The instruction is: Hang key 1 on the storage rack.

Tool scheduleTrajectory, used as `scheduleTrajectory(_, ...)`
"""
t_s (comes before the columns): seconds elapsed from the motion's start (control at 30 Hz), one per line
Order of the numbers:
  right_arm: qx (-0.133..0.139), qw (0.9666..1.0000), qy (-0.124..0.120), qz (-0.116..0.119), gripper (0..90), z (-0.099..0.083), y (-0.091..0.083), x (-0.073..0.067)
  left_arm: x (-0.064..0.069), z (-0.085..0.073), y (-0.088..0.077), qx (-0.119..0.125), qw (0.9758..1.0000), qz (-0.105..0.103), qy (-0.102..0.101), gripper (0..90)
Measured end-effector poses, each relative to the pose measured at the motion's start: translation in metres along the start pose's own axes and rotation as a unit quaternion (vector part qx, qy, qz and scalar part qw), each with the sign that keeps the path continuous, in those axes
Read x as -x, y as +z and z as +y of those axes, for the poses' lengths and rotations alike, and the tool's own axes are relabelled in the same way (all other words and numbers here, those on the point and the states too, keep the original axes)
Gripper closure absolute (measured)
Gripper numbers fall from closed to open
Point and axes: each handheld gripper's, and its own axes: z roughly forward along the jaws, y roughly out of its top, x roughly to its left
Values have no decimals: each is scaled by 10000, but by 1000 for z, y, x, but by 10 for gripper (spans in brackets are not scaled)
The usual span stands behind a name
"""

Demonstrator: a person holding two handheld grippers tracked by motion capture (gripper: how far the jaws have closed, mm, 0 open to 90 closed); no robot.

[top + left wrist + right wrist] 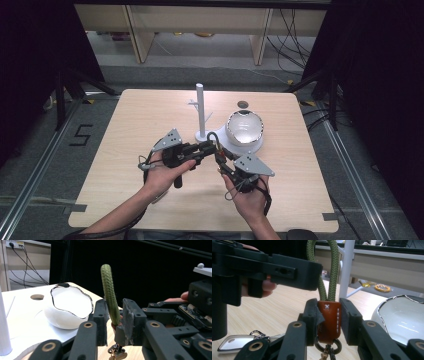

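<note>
We are holding a keychain with an olive-green braided cord loop (329, 270) and a brown leather tab (329, 321) between the two tools, just in front of the white peg stand (200, 112) that serves as our landmark.

Starting at the left, the left tool (113, 322) is standing around the cord with its jaws to either side; we cannot tell whether the pads are pressing yet. To the right, the right tool (328, 322) is clenched on the leather tab.

We are judging the keychain light and floppy: the cord is soft and will bend, the tab is firmer and gives the surer hold, and the metal ring and clip (328, 348) will dangle and swing.

The high view is showing both hands in front of the stand on the pale wooden surface (130, 130), with the white bowl (245, 130) right of the stand. The left gripper view is showing the cord rising as a single upright arc. The right gripper view is showing the tab's white stitching and a flat key fob (232, 343) lying on the surface.
</note>
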Motion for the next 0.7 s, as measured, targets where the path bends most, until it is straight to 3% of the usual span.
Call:
scheduleTrajectory(0.1,-11,9999,110,9,691,-1,1,-3,-2,0,0,22,10000,-5,-19,781)
scheduleTrajectory(0.37,9,10000,48,12,683,0,1,-3,-1,4,-2,29,10000,-59,-37,828)
scheduleTrajectory(0.43,27,9999,-141,30,671,1,3,-2,-1,5,-2,12,10000,-43,2,830)
scheduleTrajectory(0.7,-102,9999,-99,18,577,-2,-1,-1,-8,11,-10,15,9985,388,384,831)
